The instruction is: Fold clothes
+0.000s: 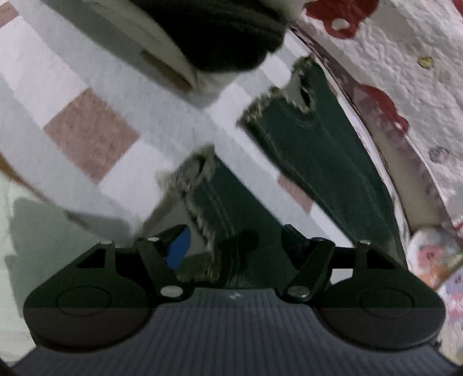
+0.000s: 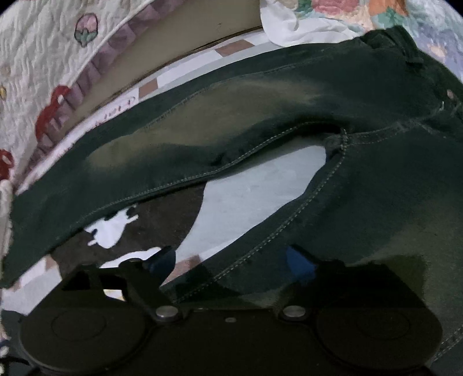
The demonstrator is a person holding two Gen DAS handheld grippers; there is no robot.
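Note:
A pair of dark green jeans (image 2: 260, 110) lies spread on a checked sheet, waistband (image 2: 405, 43) at the far right and crotch seam (image 2: 344, 133) in the middle. In the left wrist view the two frayed leg hems show: the far one (image 1: 289, 101) and the near one (image 1: 199, 185). My left gripper (image 1: 234, 245) stands open, and the near leg's hem lies loose between its fingers. My right gripper (image 2: 231, 263) is open wide over the near leg's inner seam (image 2: 260, 245), just above the cloth. Neither pair of pads presses the fabric.
The white and pink checked sheet (image 1: 95, 136) covers the surface. A white quilt with red figures (image 1: 390, 57) runs along the far side. A dark bundle on something white (image 1: 208, 34) sits beyond the hems. Floral fabric (image 2: 332, 14) lies past the waistband.

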